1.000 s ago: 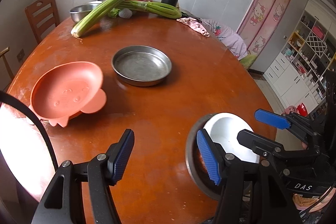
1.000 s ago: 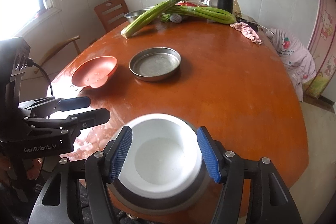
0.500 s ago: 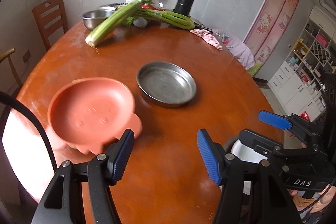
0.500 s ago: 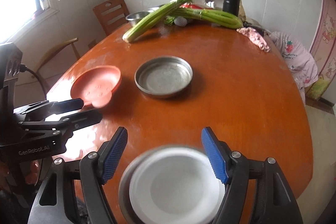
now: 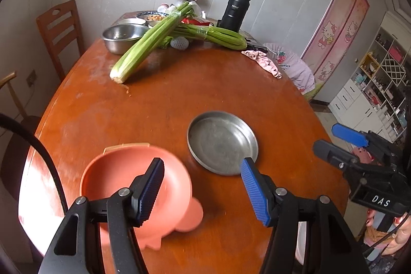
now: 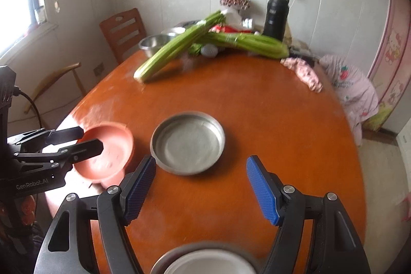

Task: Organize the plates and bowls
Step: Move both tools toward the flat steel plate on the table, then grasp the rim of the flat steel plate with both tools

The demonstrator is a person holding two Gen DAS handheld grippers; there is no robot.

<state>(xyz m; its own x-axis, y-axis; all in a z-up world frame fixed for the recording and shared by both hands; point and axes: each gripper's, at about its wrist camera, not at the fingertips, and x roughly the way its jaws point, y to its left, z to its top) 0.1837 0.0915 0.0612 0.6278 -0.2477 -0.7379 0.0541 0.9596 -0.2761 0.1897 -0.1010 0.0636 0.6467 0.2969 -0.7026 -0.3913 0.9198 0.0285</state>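
On the near left of the desk (image 6: 269, 120) sits the pink plate (image 6: 108, 150), and the left tongs (image 5: 201, 188) hang over its near right part, jaws partly apart and empty, one blue pad above the plate's hollow and the other above bare wood. Whether a pad touches the plate cannot be told. Just right of the plate, close but apart, lies the round metal pan (image 6: 188, 143), also empty. Further right and nearer, the right tongs (image 6: 200, 188) stand open with nothing between the pads; their jaws have just been opening, and the white bowl (image 6: 208, 265) resting in a grey dish (image 6: 164, 258) at the near edge lies below them, free of the pads. Far across the desk are celery stalks (image 6: 177, 48), a steel bowl (image 5: 123, 36) and a black flask (image 6: 277, 17), all well clear of the work. The step in hand looks like gathering the pink plate and the pan toward the stack. To do it well, the left tongs should drop so one pad goes inside the plate's rim and the other outside, closing on the wall rather than the flat ear at its edge, which would likely let it tip. Lift it level and keep it from knocking the pan beside it.
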